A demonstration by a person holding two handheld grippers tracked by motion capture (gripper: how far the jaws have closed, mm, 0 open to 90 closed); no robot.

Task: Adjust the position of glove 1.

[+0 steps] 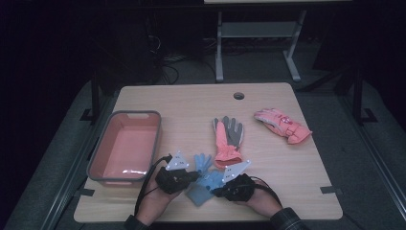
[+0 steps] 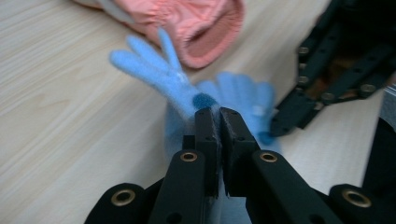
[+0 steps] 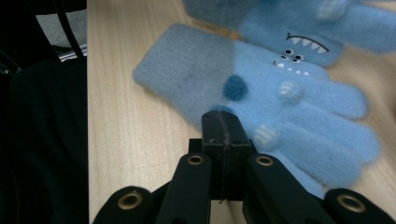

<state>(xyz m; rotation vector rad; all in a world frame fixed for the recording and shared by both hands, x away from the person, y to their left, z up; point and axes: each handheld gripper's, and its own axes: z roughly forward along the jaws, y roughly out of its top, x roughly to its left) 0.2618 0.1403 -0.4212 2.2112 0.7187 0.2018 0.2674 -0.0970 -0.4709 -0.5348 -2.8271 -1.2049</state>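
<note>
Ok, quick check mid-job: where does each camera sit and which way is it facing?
High view: above the person's side, looking forward and down on the table; both hands, left gripper and right gripper show.
Left gripper view: rides the left gripper, facing the blue glove; own jaws shut on it.
Right gripper view: rides the right gripper, jaws together.
All share the blue glove.

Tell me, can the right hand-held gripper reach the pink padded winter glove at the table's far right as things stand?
Probably yes: bare wooden table lies between the right hand-held gripper and the pink padded winter glove.
</note>
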